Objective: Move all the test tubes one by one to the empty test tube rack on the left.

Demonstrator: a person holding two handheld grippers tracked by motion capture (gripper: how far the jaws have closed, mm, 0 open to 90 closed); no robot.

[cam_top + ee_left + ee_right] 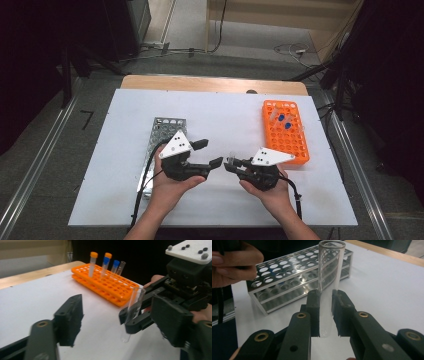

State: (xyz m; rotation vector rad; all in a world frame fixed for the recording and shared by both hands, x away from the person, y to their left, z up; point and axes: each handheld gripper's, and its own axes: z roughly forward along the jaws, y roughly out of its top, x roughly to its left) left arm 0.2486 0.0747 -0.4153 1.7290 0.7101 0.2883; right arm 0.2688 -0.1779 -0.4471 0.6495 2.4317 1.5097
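clear glass is what the right gripper point(326, 315) has clamped: an open-topped, uncapped test tube point(328, 285) stands upright between its two black jaws, which press on the tube's lower part from either side, with the rounded bottom just below the pads. no writing, brand or label can be read on the tube or on either tool.

the left gripper point(112, 322) holds nothing; its jaws stand wide apart. in its own view the tube point(133, 312) and the right gripper point(140, 317) that pinches it sit between those jaws, a little ahead of them and closer to the right-hand jaw. from the high view the two grippers face each other tip to tip, left gripper point(209, 153) and right gripper point(231, 164) near but apart, each in a hand over the white table sheet point(120, 200).

beyond the right gripper, past the tube, lies a metal rack point(287, 280) of round holes, all seen empty. beyond the left gripper stands an orange rack point(107, 286) holding two orange-capped tubes point(92, 263), two blue-capped ones point(115, 266) and one without a cap point(121, 267).
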